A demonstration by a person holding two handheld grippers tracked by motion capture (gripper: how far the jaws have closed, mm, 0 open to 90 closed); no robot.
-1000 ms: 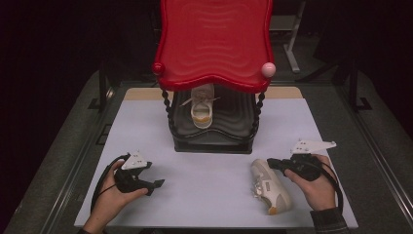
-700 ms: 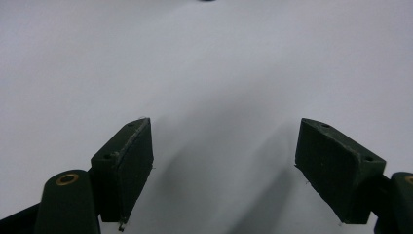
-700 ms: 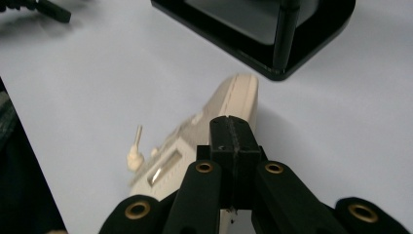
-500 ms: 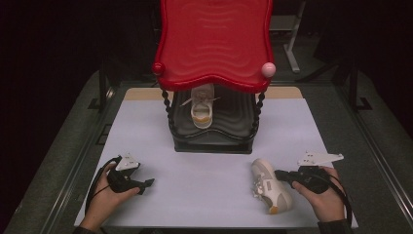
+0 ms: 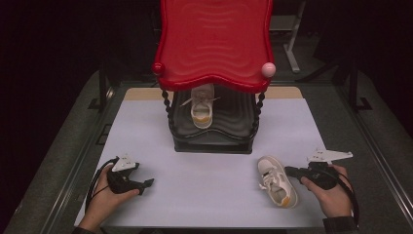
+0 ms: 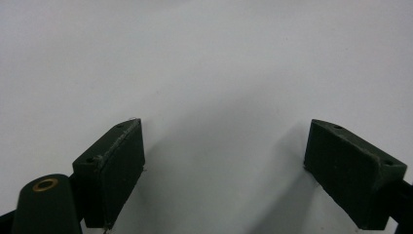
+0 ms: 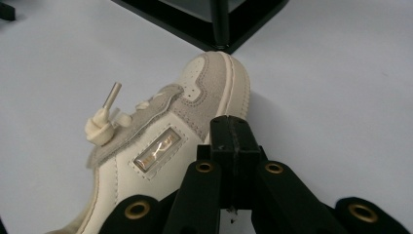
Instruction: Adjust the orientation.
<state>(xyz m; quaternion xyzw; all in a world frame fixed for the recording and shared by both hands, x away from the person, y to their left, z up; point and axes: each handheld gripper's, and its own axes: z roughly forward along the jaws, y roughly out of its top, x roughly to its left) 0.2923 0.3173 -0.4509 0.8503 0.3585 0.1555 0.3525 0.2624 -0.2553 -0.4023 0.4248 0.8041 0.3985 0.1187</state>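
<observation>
A pale lilac-white tabletop (image 5: 204,185) lay under dim light, with darkness all around it. Near your right hand, a cream shoe (image 5: 276,181) with tan suede panels and an orange heel rested on its sole, toe pointing toward the black rack (image 5: 212,131) at the middle of the surface. In the right gripper view its toe (image 7: 221,78) sat just short of the rack's black base corner (image 7: 229,29), and a lace end with a clear tip stuck up from its tongue.

Your right gripper (image 5: 293,171) lay just beside that shoe, at its outer side, and its jaws were pressed together with nothing between them; the right gripper view showed them meeting in one black block in front of the shoe's side. A second, matching shoe (image 5: 202,106) stood on the rack's lower black tray, under the wavy red top shelf (image 5: 214,41) with a pink ball (image 5: 268,69) at one corner.

Your left gripper (image 5: 145,184) rested well apart, at the near left of the tabletop, its jaws spread wide over bare surface.
</observation>
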